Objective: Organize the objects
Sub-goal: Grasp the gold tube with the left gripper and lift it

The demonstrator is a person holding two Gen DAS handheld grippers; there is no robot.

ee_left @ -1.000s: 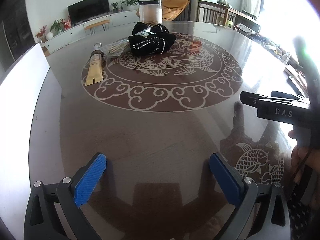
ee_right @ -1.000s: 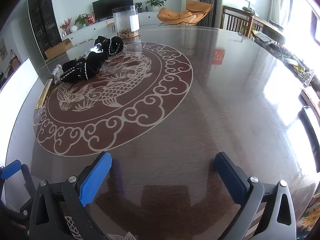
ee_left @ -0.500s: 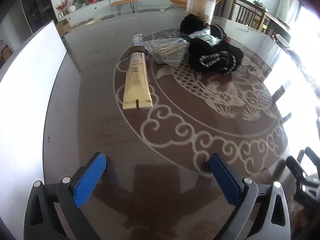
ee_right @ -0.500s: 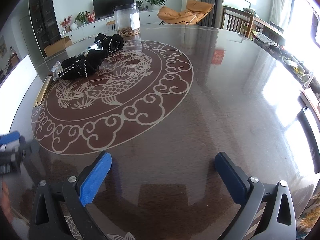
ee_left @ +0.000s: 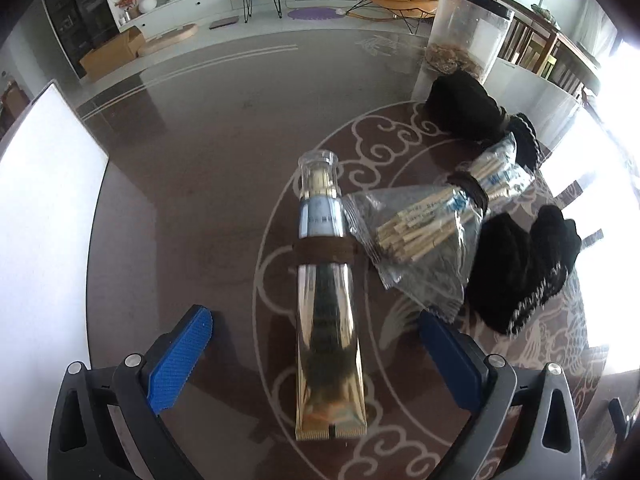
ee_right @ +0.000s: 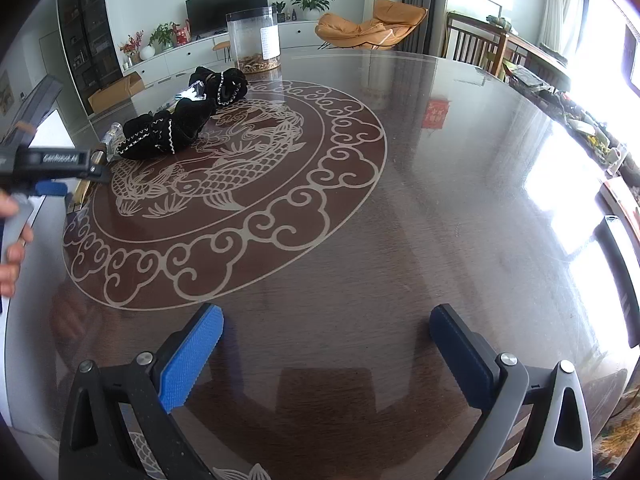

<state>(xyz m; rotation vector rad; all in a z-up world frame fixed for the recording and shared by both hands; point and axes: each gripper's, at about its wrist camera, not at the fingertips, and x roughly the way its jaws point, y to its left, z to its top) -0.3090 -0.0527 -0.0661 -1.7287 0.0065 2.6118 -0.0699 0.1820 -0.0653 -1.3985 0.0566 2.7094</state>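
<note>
Tongs first: my left tongs [ee_left: 316,350] gape wide, empty, straddling the gold tube [ee_left: 329,344] — light, slick, squashy — so I'd pinch near its banded middle; right tongs [ee_right: 326,354] wide, idle.

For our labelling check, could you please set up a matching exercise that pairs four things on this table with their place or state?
Things:
1. gold tube
2. bag of sticks
3. clear canister
4. left gripper

Places or states:
A. standing upright at the far side of the table, behind the black gloves
B. open, with one finger on each side of another object
C. lying flat with its clear cap pointing away from the camera
D. lying between the gloves, tied with a dark band

Pairs: 1-C, 2-D, 3-A, 4-B
</note>
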